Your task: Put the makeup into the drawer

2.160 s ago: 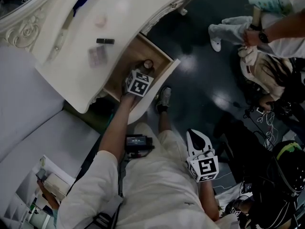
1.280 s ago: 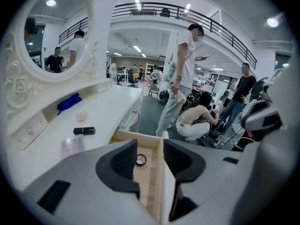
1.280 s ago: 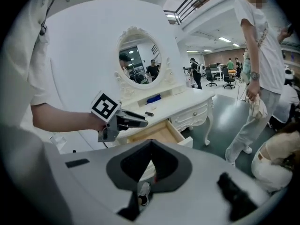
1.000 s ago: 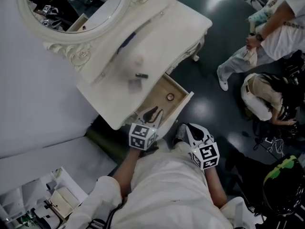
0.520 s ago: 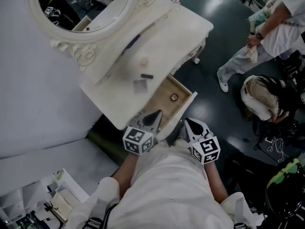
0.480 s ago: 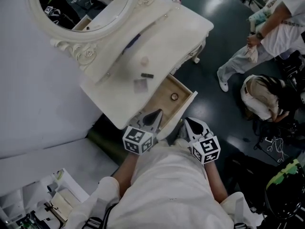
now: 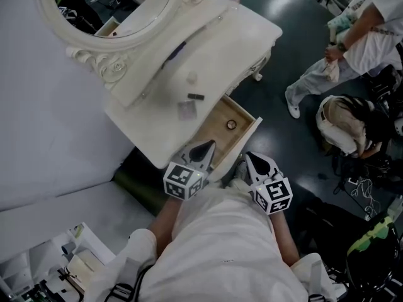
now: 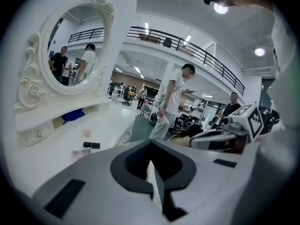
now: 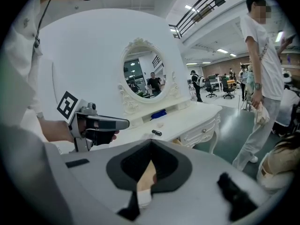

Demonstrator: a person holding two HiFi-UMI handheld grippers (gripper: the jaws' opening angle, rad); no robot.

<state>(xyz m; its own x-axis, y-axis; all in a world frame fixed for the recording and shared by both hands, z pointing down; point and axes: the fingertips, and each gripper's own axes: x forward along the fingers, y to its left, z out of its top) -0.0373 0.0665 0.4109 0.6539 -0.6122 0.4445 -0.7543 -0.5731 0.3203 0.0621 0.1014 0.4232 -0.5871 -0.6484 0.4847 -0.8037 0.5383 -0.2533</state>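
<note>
The white tabletop runs slantwise under an oval mirror. Its scalloped front edge overhangs the open drawer, which juts out over the dark floor. That floor lies open to the right as far as a standing person and a crouched one, both well apart from the furniture. Three pieces of makeup lie on the tabletop near the edge above the drawer: a flat clear palette, a short black tube just beside it, and a small pale round piece further back. A small ring-like thing sits on the drawer's wooden bottom. Both arms are drawn in close to the chest, side by side. The left claw points at the drawer's near end, jaws together and empty. The right claw, just beside the drawer's front panel, is likewise closed on nothing.
</note>
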